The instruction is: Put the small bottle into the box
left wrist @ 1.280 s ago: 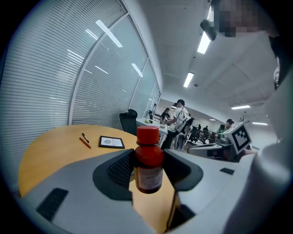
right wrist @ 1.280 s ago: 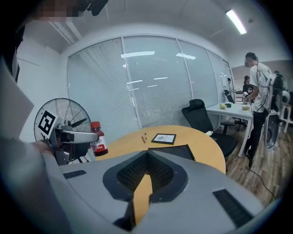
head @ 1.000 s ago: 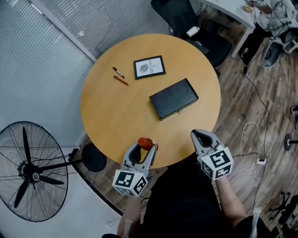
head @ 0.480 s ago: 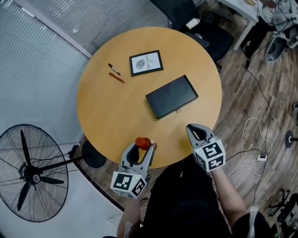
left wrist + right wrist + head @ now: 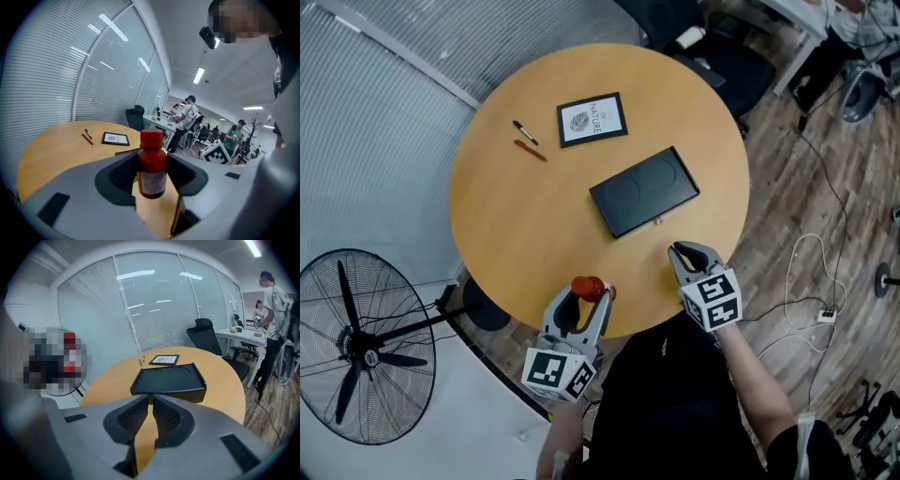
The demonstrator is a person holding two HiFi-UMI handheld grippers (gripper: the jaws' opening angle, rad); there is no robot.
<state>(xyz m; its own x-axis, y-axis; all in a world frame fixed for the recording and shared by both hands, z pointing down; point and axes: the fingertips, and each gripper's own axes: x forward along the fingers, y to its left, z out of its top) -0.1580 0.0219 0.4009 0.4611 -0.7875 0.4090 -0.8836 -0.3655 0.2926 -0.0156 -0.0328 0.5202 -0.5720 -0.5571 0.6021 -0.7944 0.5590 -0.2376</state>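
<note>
A small red bottle [image 5: 588, 287] with a red cap is upright between the jaws of my left gripper [image 5: 592, 293], which is shut on it at the near rim of the round wooden table [image 5: 516, 225]. In the left gripper view the bottle [image 5: 152, 164] fills the middle, with both pads against its sides. The flat black box [image 5: 643, 190] lies closed at mid-table, and it is straight ahead of my right gripper [image 5: 150, 401] as the box [image 5: 168, 379]. My right gripper [image 5: 680, 253] is at the table's near right edge. Its jaws have just been opening to a narrow gap with nothing between them.
A framed card [image 5: 592, 118] and two pens [image 5: 525, 142] lie at the far left of the table. A standing fan [image 5: 356, 347] is on the floor at left, a black office chair [image 5: 712, 56] beyond the table, and cables [image 5: 811, 281] at right.
My right gripper has sunk and come in over the table's near edge, closer to the box. The left gripper with the bottle has barely moved.
</note>
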